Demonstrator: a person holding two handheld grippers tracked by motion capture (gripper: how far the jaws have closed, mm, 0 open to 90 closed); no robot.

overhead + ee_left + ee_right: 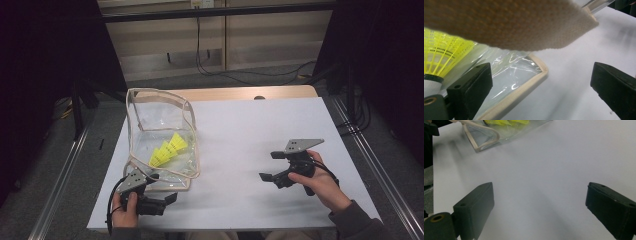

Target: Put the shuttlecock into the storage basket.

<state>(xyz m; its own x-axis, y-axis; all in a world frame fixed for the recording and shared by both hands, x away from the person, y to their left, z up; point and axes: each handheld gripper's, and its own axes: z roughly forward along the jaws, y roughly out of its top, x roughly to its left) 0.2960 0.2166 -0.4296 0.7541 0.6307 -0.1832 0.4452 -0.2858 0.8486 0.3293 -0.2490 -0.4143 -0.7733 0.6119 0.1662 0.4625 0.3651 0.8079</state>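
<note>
A clear plastic pouch (156, 119) with beige trim stands open on the left of the white table (250, 125). Several yellow shuttlecocks (168, 149) lie inside it. My left gripper (162, 189) is open at the pouch's near corner. In the left gripper view, the left gripper (541, 82) has the pouch's trimmed corner (524, 87) between its jaws without touching, a beige strap (506, 22) overhead and a shuttlecock (441, 55) at left. My right gripper (270, 165) is open over bare table at the right. In the right gripper view, the right gripper (539, 205) faces the pouch (484, 135) farther off.
The wooden table edge (240, 92) shows at the back. Metal rails (370, 165) run along both sides, and cables (240, 75) lie on the floor behind. White surface lies between the two grippers.
</note>
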